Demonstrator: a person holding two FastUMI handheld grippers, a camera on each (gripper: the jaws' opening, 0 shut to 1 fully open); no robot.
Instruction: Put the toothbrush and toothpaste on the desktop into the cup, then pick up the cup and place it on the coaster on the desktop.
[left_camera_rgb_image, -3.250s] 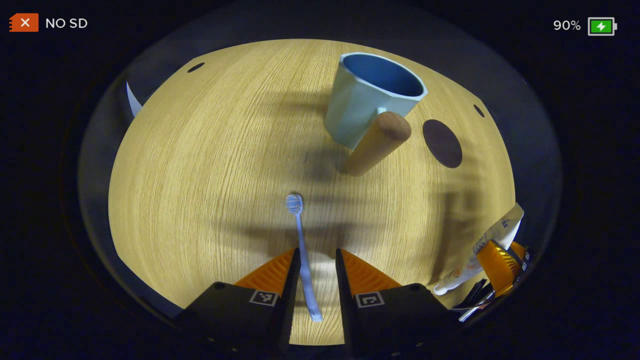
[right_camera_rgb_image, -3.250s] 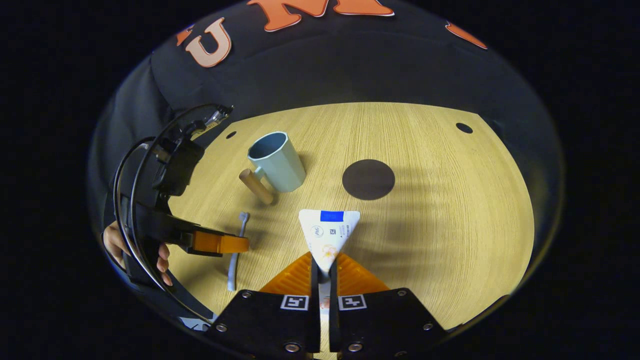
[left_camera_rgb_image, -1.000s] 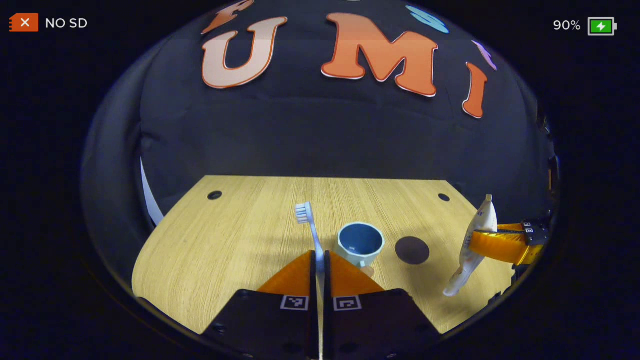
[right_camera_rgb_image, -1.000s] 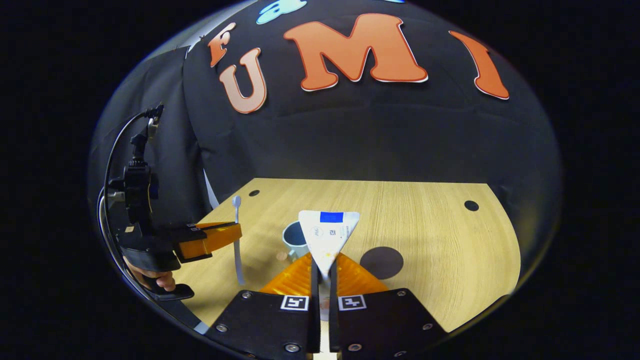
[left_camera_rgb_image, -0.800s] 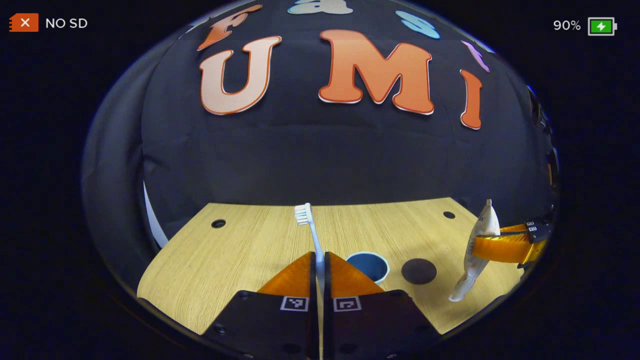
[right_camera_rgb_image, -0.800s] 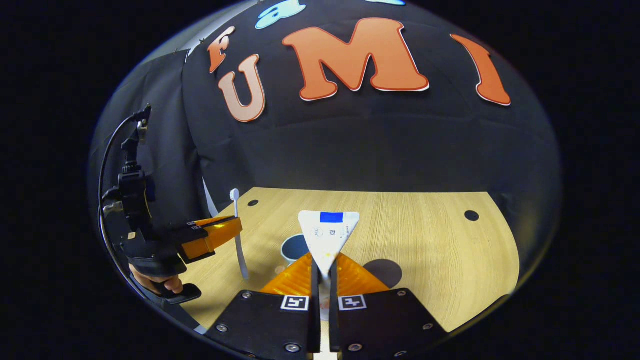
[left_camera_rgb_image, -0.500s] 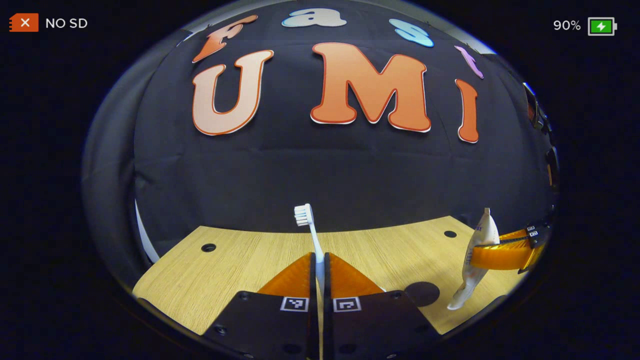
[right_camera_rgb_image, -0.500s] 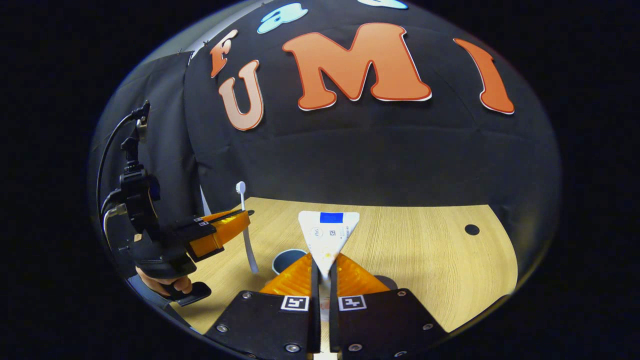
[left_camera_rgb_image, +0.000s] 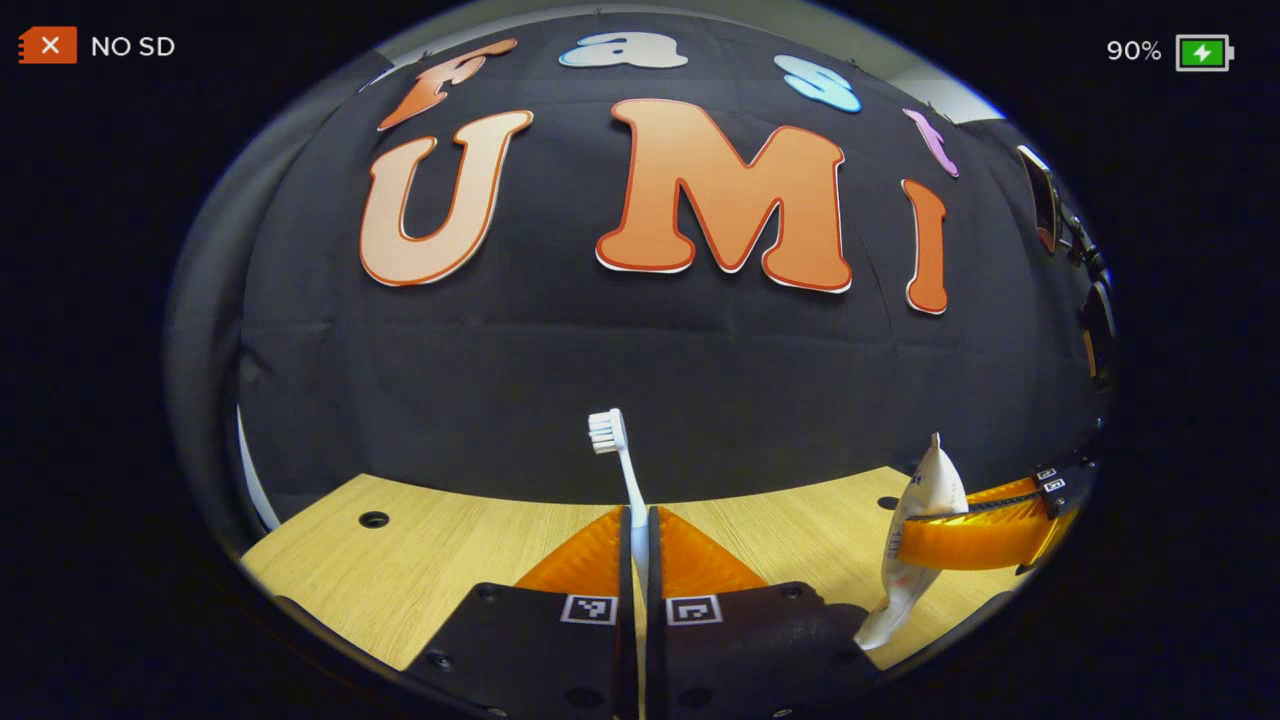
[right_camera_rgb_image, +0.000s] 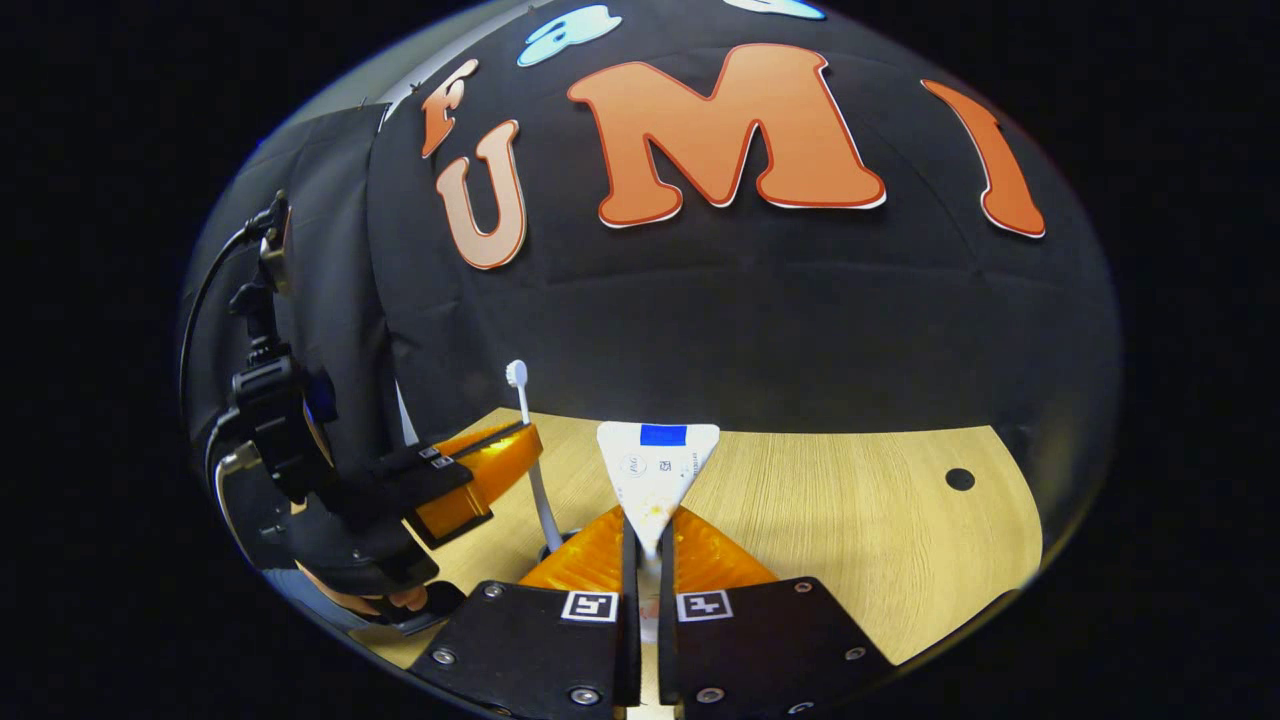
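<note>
Your cup is almost wholly hidden: in the right gripper view only a dark sliver of its rim (right_camera_rgb_image: 553, 545) shows just behind the finger wedge, and you cannot tell whether the toothbrush's lower end is inside it or merely above it. The coaster is not to be made out behind the gripper bodies. In the left gripper view your left gripper (left_camera_rgb_image: 640, 525) has its fingers pressed together on the toothbrush (left_camera_rgb_image: 618, 455), which stands upright with its bristled head up against the black wall cloth; the handle below the fingers is hidden. Your right gripper (right_camera_rgb_image: 645, 535) is clamped just as tightly on the toothpaste (right_camera_rgb_image: 657, 475), the flat crimped end pointing up and the cap end lost between the fingers. From the left gripper view the tube (left_camera_rgb_image: 915, 540) hangs cap downward over the wooden desktop (left_camera_rgb_image: 450, 560), tilted slightly, held across its middle. From the right gripper view the left gripper (right_camera_rgb_image: 490, 465) reaches in from the left, level with the desktop, and the fingertips of the hand (right_camera_rgb_image: 385, 598) show under its grip. Both tools are held close side by side, raised off the desktop.
</note>
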